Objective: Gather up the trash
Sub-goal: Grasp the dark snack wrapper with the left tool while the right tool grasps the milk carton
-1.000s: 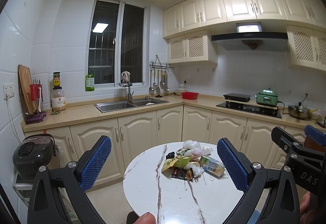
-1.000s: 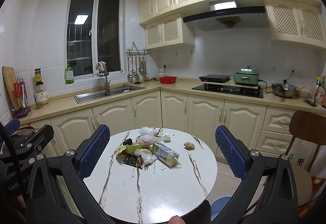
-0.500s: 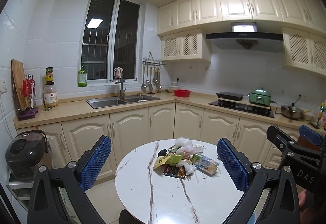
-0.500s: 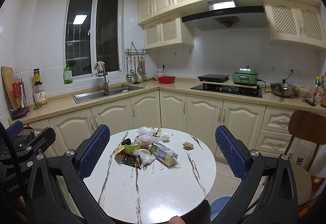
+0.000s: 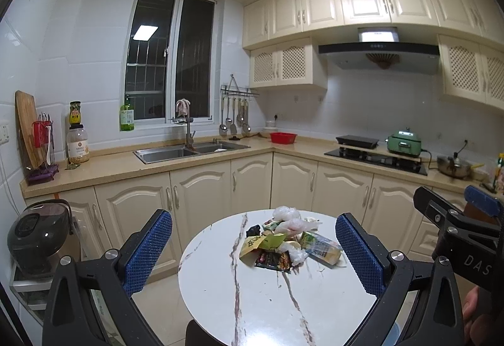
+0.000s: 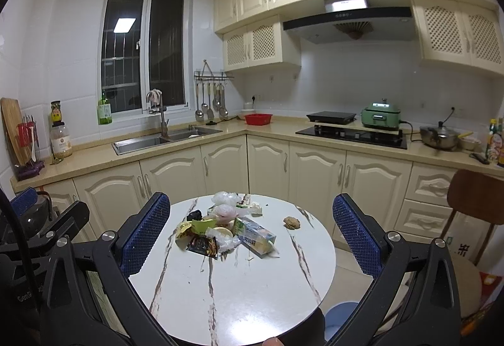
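A heap of trash (image 5: pixel 285 243) (image 6: pixel 222 229) lies on the far half of a round white marble table (image 5: pixel 252 308) (image 6: pixel 239 283): wrappers, crumpled clear plastic bags (image 6: pixel 224 204), a yellow-green carton (image 6: pixel 255 235) and a dark snack packet (image 6: pixel 203 246). A brown crumpled lump (image 6: pixel 291 222) sits apart to the right. My left gripper (image 5: pixel 253 251) is open and held back from the heap, nothing between its fingers. My right gripper (image 6: pixel 252 239) is also open and empty, above the table's near side.
Cream cabinets and a beige counter (image 6: pixel 189 141) run behind the table, with a sink (image 6: pixel 163 138), hob (image 6: pixel 351 133) and green cooker (image 6: pixel 379 118). A wooden chair (image 6: pixel 475 198) stands right, a blue bin (image 6: pixel 338 314) below the table edge, a rice cooker (image 5: pixel 34 235) left.
The left wrist view has swung a little, so the table and heap sit nearer its centre. Both grippers stay open and the trash has not moved.
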`<state>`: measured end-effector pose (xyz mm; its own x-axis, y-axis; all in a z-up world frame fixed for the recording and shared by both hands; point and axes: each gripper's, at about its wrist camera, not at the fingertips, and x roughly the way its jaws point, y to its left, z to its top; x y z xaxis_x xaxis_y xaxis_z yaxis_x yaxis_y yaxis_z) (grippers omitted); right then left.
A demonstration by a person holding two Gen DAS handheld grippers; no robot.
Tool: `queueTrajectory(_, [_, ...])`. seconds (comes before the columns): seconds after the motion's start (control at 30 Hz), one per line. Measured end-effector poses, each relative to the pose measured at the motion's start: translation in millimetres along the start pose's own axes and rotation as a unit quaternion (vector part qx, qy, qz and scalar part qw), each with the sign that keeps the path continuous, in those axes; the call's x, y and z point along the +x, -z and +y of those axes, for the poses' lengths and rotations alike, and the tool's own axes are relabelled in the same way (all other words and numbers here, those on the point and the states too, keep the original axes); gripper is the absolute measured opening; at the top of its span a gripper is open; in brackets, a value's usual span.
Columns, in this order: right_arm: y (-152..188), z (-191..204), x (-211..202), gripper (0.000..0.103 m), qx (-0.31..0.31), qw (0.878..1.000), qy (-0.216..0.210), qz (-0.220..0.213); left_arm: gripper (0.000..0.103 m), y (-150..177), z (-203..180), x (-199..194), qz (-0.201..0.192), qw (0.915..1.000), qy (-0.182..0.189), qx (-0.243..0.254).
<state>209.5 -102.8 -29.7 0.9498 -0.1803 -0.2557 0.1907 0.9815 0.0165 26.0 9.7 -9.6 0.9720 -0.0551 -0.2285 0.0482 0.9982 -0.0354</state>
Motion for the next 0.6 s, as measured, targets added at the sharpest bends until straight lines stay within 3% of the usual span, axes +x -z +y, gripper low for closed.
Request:
queueTrajectory(0.3, [6, 9, 45, 0.103, -0.027, 0.999, -0.008, 0.031, 0.102, 5, 5, 49, 0.028, 0.9996, -0.008, -0.002])
queueTrajectory(0.6, [39, 7, 136, 0.103, -0.037, 0.992, -0.009, 0.124, 0.102, 24, 10, 157, 0.142, 0.9898, -0.01, -0.003])
